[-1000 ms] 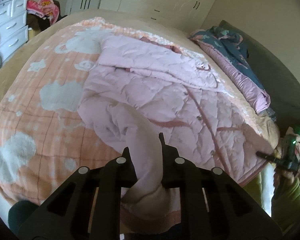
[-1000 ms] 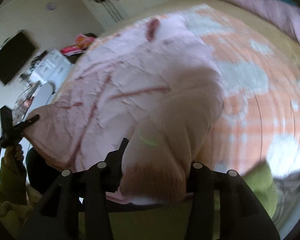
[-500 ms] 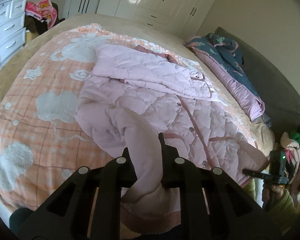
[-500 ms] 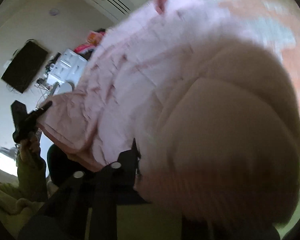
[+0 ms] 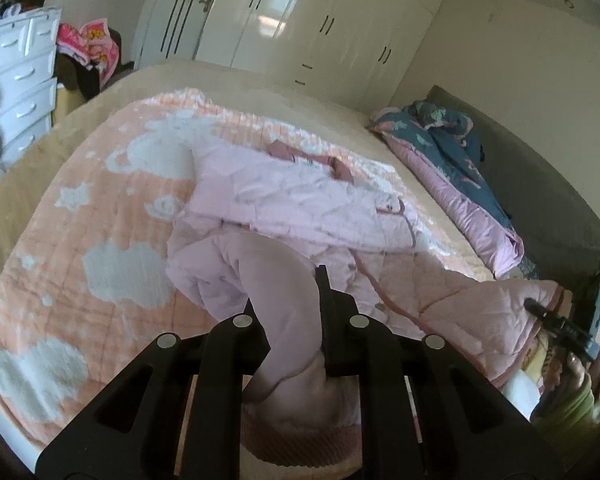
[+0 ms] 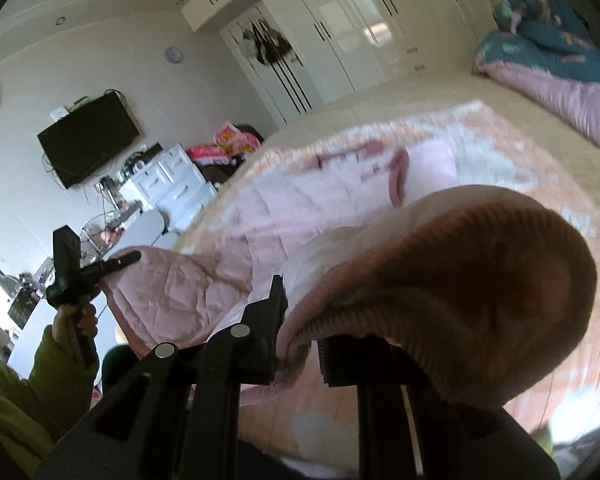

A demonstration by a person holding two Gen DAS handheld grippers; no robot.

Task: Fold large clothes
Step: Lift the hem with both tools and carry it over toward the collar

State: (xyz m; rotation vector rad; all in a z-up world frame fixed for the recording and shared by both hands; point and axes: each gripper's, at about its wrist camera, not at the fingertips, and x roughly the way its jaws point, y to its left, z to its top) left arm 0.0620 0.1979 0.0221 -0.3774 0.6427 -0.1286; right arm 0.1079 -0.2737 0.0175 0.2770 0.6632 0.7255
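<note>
Left gripper (image 5: 286, 312) clamped on pink jacket (image 5: 300, 200) sleeve, right gripper (image 6: 300, 320) pinching its ribbed cuff (raised).

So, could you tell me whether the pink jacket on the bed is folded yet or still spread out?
Partly folded: one sleeve lies across the pink jacket, while the left gripper and right gripper each hold a part lifted.

The quilted cloth jacket (image 5: 300, 208) has a ribbed knit cuff (image 6: 452, 292); the blanket (image 5: 80, 240) looks fleecy, the wardrobe doors (image 5: 284, 20) glossy.

Pink coat sleeve (image 5: 288, 292) in L jaws.
</note>
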